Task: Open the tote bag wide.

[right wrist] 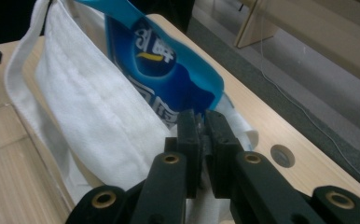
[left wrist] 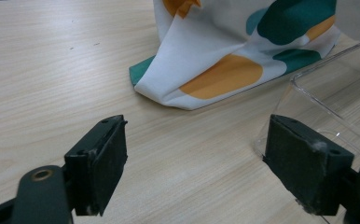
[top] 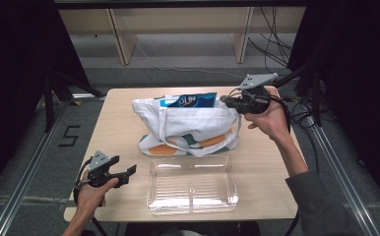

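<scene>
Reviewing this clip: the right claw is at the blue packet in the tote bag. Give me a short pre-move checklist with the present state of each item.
1. Right claw shut on blue packet edge: ok.
2. Packet out of the tote bag: not ok, lower part sits inside.
3. Bag fabric free of the grip: cannot tell.
4. Clear tray empty, in front of bag: ok.
5. Left claw open, holding nothing, over the table: ok.
</scene>
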`<action>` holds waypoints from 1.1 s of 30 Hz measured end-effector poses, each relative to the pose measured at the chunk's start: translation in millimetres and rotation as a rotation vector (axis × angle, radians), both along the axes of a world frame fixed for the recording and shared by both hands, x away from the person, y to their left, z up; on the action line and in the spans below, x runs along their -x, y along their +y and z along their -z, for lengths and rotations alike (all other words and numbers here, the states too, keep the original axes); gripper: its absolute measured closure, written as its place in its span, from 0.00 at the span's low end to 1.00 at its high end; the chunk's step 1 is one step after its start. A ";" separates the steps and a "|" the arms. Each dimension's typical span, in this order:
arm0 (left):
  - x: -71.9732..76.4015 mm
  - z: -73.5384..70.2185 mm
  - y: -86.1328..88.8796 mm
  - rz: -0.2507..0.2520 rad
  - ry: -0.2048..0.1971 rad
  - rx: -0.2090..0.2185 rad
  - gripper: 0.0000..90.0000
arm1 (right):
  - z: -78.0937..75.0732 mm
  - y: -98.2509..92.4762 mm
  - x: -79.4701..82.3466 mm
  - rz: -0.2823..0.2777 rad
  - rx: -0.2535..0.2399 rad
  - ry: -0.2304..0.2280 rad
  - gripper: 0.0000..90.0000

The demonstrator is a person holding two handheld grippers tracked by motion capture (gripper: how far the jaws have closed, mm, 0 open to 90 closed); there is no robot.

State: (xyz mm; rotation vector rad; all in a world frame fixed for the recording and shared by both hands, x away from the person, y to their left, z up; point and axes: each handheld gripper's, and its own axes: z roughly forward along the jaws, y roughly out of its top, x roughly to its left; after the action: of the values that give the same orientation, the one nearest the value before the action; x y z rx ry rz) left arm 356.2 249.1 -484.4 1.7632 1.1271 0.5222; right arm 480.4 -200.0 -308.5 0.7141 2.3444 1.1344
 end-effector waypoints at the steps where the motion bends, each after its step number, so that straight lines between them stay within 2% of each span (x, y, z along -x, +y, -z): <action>1: -0.2 -0.7 0.3 0.005 -0.001 0.001 0.25 | 5.6 0.0 -5.4 0.001 -0.006 0.007 0.96; 3: 0.0 -0.9 0.2 0.003 0.000 0.005 0.26 | 10.7 1.4 -11.6 0.024 -0.018 0.012 0.96; 6: -0.5 -1.5 0.1 0.011 -0.001 0.023 0.27 | 16.0 3.6 -17.5 0.028 -0.022 0.003 0.96; 7: -0.8 -2.2 0.8 0.017 -0.009 0.017 0.28 | 18.1 4.5 -20.4 0.016 -0.013 0.026 0.96; 8: -0.8 -3.1 1.3 0.023 -0.007 0.018 0.29 | 20.5 5.0 -23.4 0.014 -0.011 -0.005 0.96; 9: -0.8 -4.0 0.9 0.024 -0.009 0.032 0.30 | 27.2 7.5 -25.8 0.015 -0.009 0.020 0.96; 10: -0.8 -4.0 0.9 0.024 -0.009 0.032 0.30 | 27.2 7.5 -25.8 0.015 -0.009 0.020 0.96; 12: -1.4 -6.0 1.9 0.034 -0.012 0.039 0.31 | 36.1 9.8 -24.1 0.025 -0.002 0.052 0.96; 13: -1.9 -7.5 2.0 0.033 -0.014 0.049 0.32 | 43.3 9.3 -23.5 0.006 0.001 0.064 0.96; 15: -4.4 -11.8 2.0 0.049 -0.019 0.079 0.32 | 47.3 8.6 -22.3 0.017 -0.008 0.069 0.96; 16: -5.6 -14.4 1.0 0.043 -0.017 0.088 0.32 | 54.6 5.1 -21.7 0.016 -0.014 0.085 0.96; 18: -9.5 -19.9 0.8 0.059 -0.031 0.089 0.32 | 57.1 4.4 -21.2 0.026 -0.019 0.080 0.96; 19: -15.4 -27.9 -1.4 0.079 -0.021 0.129 0.33 | 61.0 0.7 -22.0 0.012 -0.024 0.092 0.96; 20: -15.4 -27.9 -1.4 0.079 -0.021 0.129 0.33 | 61.0 0.7 -22.0 0.012 -0.024 0.092 0.96; 22: -21.7 -37.8 -6.6 0.113 -0.018 0.164 0.35 | 63.8 0.4 -20.8 0.025 -0.046 0.093 0.96; 24: -26.8 -49.0 -15.7 0.151 -0.029 0.141 0.36 | 65.3 0.9 -18.4 0.016 -0.050 0.097 0.96; 25: -32.3 -58.7 -26.8 0.181 -0.025 0.146 0.37 | 66.3 2.8 -16.4 0.007 -0.041 0.096 0.96; 26: -32.3 -58.7 -26.8 0.181 -0.025 0.146 0.38 | 66.3 2.8 -16.4 0.007 -0.041 0.096 0.96; 28: -41.1 -67.1 -37.6 0.216 -0.026 0.126 0.39 | 68.2 5.8 -15.4 -0.017 -0.041 0.090 0.96; 29: -48.4 -71.1 -45.9 0.228 -0.008 0.124 0.40 | 69.4 8.4 -13.2 -0.020 -0.038 0.096 0.96; 30: -48.4 -71.1 -45.9 0.228 -0.008 0.124 0.41 | 69.4 8.4 -13.2 -0.020 -0.038 0.096 0.96; 32: -61.8 -76.0 -59.5 0.247 0.015 0.118 0.43 | 70.7 11.2 -11.6 -0.022 -0.045 0.094 0.96; 33: -61.8 -76.0 -59.5 0.247 0.015 0.118 0.44 | 70.9 12.0 -11.3 -0.029 -0.049 0.099 0.96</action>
State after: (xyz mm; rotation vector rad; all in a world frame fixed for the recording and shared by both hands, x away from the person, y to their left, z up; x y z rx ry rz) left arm 418.1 189.7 -408.4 1.7738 0.9143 0.2884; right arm 491.7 -188.1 -379.4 0.7730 2.4231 1.1986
